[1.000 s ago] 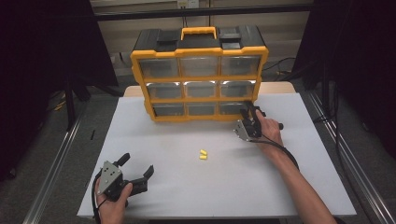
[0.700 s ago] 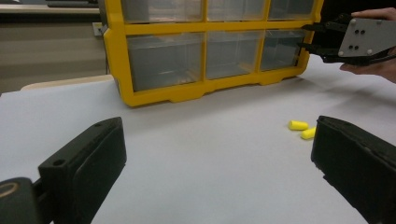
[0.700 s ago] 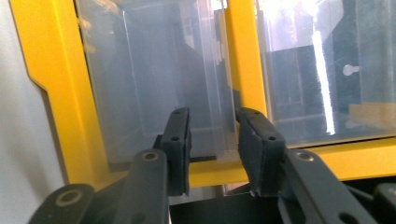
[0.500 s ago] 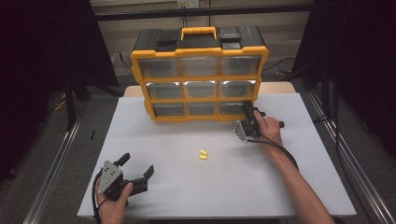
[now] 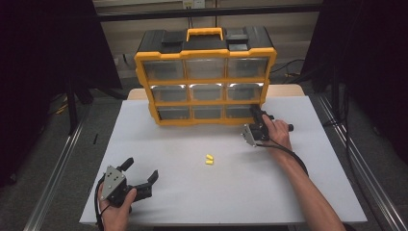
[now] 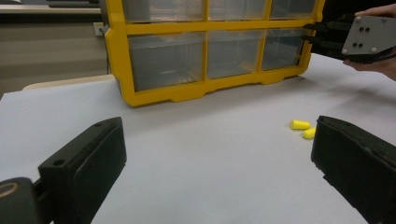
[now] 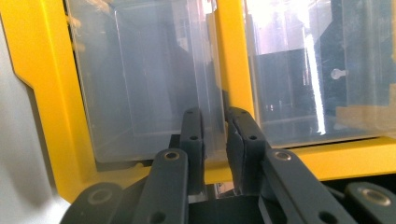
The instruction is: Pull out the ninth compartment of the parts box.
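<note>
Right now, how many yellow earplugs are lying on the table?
2. Both yellow earplugs lie side by side on the white table, in front of the organizer. Others may be hidden in its drawers.

yellow-framed organizer (image 5: 205,103) with clear drawers — two yellow earplugs (image 5: 209,159) on white table (image 5: 269,183).

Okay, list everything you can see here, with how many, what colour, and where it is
storage cabinet: one, yellow frame, black top, nine clear drawers, far side of table.
earplugs: two, yellow, side by side mid-table.
table: one, white top.
left hand-held gripper: one, black, jaws wide open, near left corner, held in the left hand.
right hand-held gripper: one, black, jaws nearly closed around the lip of the bottom right drawer, held in the right hand.
</note>
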Action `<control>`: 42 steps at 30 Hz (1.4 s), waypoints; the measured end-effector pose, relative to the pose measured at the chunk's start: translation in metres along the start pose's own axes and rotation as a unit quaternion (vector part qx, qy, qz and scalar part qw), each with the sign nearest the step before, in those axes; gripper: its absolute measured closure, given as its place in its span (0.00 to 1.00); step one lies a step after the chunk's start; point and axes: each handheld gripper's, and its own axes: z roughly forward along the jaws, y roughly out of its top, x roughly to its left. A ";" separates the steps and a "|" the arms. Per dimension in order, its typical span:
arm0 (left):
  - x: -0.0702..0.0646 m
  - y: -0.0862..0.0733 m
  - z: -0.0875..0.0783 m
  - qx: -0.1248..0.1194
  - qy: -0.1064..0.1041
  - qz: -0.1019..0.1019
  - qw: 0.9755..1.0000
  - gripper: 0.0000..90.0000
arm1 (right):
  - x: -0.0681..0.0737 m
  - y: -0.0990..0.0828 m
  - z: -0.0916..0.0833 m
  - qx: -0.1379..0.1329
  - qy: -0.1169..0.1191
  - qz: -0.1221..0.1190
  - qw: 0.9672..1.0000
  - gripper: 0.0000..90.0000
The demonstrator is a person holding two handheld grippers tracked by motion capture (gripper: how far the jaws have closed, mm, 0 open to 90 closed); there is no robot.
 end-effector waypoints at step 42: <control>0.000 0.001 -0.002 -0.006 0.004 0.005 1.000 0.04 | -0.003 0.005 -0.024 -0.007 0.005 0.006 1.000 0.87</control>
